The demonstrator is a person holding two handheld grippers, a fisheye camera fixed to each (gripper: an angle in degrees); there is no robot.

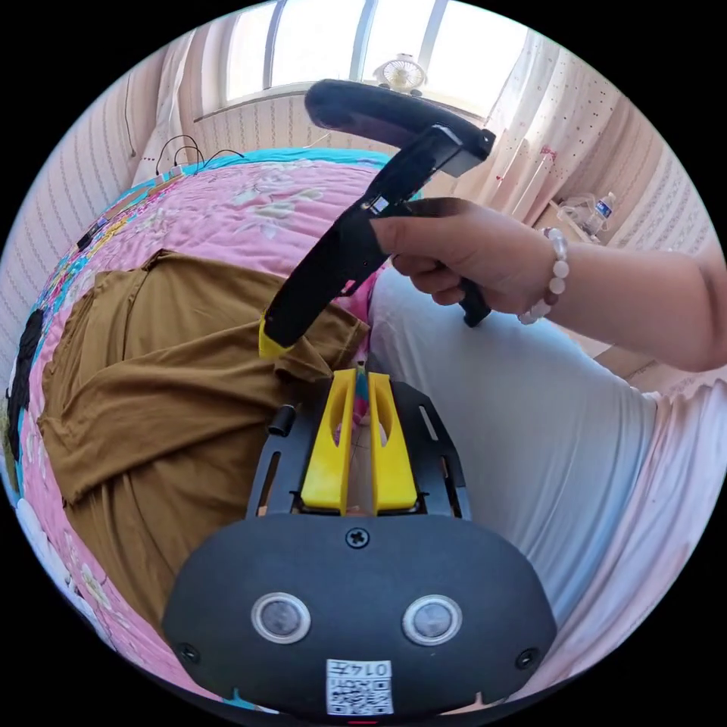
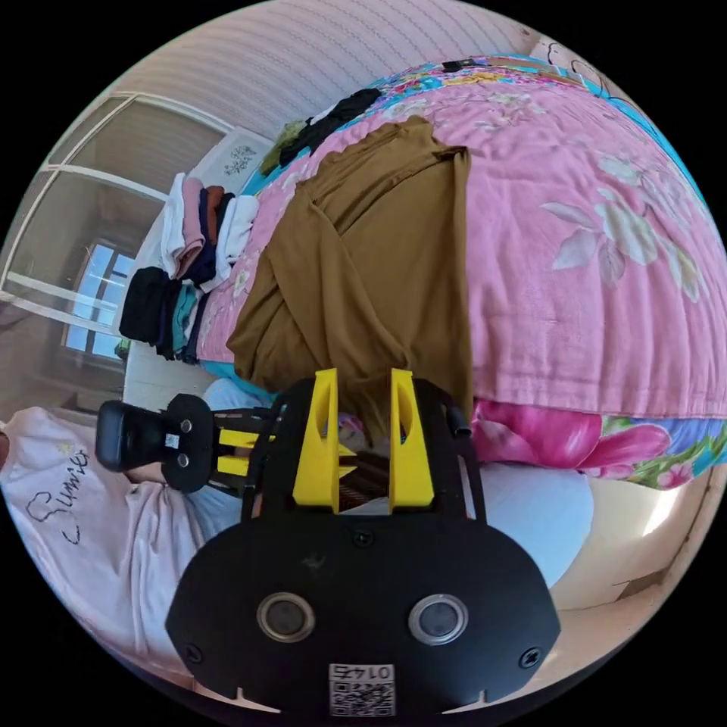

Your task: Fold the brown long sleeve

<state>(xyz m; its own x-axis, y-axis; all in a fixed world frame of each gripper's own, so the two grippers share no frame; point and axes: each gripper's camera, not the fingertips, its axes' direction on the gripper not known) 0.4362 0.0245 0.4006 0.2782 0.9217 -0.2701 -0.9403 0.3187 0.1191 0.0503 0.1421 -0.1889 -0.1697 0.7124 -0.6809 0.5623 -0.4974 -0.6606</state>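
Right gripper fingers straddle brown long sleeve hem.

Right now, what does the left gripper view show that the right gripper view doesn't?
Left gripper view adds: a hand gripping the right gripper, a bead bracelet, a small fan on the windowsill, a bottle. Right gripper view adds: the left gripper, stacked folded clothes, a glass door. Shared: the brown long sleeve shirt lying on the pink floral bedspread.
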